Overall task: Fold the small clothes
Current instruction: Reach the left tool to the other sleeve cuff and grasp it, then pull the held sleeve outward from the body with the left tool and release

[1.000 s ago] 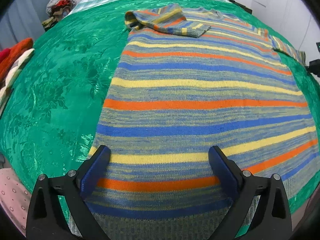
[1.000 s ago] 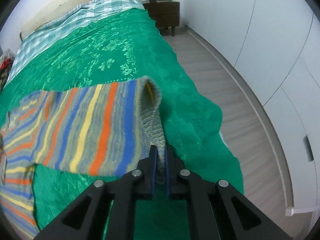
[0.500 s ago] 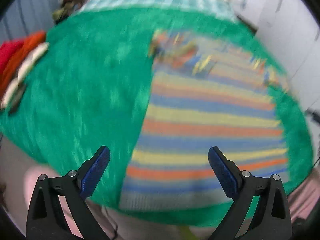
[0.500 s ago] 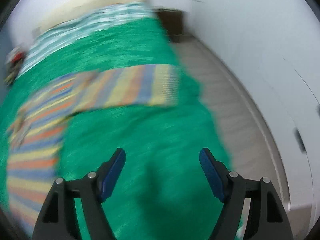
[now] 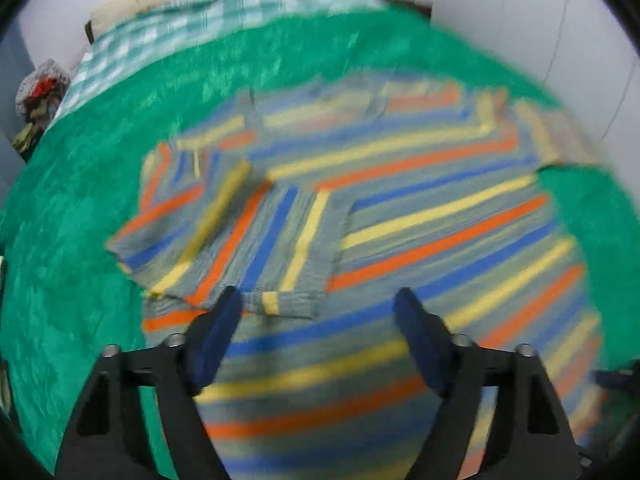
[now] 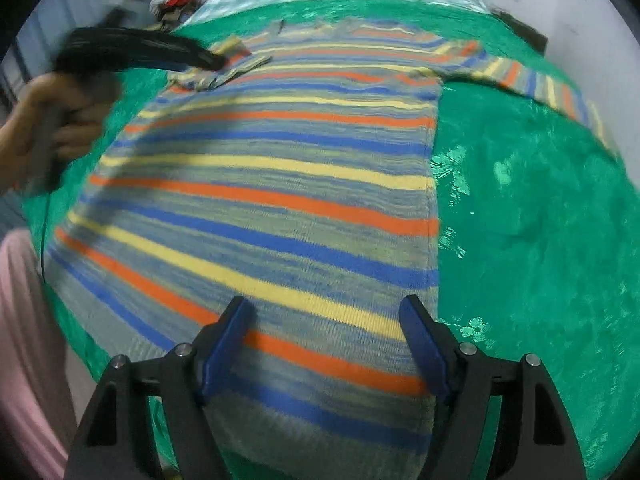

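Striped sweater point(image 6: 272, 184) flat on green bedspread point(image 6: 540, 220) of bed. Left sleeve point(image 5: 240, 236) folded across sweater chest; right sleeve point(image 6: 536, 84) stretched out sideways off sweater body. Left tool point(image 5: 318, 340) spread, empty, above sweater near folded sleeve cuff. Right tool point(image 6: 326, 344) spread, empty, over sweater hem. Checked blanket point(image 5: 208, 20) beyond sweater collar.

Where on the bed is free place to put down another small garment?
Bare green bedspread lies right of the striped sweater, below its spread sleeve. Another bare strip lies left of the folded sleeve. The middle is covered by the sweater.
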Action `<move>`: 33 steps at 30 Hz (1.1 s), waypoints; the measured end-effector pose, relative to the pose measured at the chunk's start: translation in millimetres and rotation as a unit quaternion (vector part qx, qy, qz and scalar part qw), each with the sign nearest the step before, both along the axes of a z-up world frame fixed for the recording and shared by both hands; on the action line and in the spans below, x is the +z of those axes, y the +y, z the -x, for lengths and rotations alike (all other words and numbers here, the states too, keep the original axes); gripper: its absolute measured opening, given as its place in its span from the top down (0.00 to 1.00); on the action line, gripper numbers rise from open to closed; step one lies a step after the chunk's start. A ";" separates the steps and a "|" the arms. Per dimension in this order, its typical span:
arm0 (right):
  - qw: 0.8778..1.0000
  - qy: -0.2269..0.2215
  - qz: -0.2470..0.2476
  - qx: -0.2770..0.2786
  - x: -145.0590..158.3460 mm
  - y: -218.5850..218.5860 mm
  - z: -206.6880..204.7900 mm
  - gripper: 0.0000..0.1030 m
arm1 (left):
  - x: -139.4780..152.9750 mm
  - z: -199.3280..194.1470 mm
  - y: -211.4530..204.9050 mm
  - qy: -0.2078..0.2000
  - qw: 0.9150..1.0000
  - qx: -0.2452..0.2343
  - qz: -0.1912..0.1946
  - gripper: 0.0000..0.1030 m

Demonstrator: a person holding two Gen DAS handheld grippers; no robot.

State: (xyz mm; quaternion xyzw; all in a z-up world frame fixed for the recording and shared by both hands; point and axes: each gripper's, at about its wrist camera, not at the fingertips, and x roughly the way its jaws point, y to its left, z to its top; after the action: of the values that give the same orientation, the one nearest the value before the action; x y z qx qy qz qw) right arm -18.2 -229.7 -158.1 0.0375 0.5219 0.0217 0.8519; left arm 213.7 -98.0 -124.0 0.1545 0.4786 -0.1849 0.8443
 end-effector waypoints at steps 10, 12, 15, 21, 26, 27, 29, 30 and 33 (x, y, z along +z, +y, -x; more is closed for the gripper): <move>1.000 -0.013 -0.010 -0.016 -5.5 2.5 2.0 0.19 | 47.0 -51.2 153.9 0.021 0.964 0.197 0.177 0.95; 1.000 -0.013 -0.003 -0.014 -4.3 5.4 8.7 0.18 | 54.7 -59.7 217.9 0.021 0.939 0.272 0.209 0.95; 1.000 -0.014 -0.007 -0.016 -5.0 4.7 7.1 0.15 | 39.1 -74.7 308.9 0.026 0.907 0.379 0.184 0.95; 1.000 -0.011 0.012 -0.013 -8.2 11.4 1.8 0.09 | -4.4 -79.4 364.7 0.050 0.887 0.432 0.157 0.95; 1.000 -0.007 0.016 -0.022 -10.3 12.7 -1.1 0.08 | -17.2 -91.0 366.1 0.040 0.888 0.439 0.128 0.95; 1.000 -0.006 0.018 -0.023 -10.6 13.4 -2.0 0.08 | -19.6 -94.7 370.2 0.041 0.885 0.445 0.131 0.95; 0.999 -0.005 0.021 -0.025 -10.9 14.4 -3.2 0.07 | -24.5 -90.2 382.4 0.043 0.874 0.463 0.143 0.96; 0.999 -0.005 0.021 -0.025 -11.3 14.5 -3.3 0.07 | -27.6 -91.6 386.2 0.045 0.870 0.468 0.150 0.96; 0.999 -0.004 0.021 -0.027 -12.2 14.9 -3.2 0.06 | -33.8 -89.6 394.7 0.048 0.861 0.478 0.170 0.95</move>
State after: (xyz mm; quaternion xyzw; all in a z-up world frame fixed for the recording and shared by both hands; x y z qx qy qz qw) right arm -15.0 -214.9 -170.3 0.0333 0.5173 -0.0118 0.8551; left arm 303.3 296.7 -157.8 -0.2480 0.4947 0.1554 0.8183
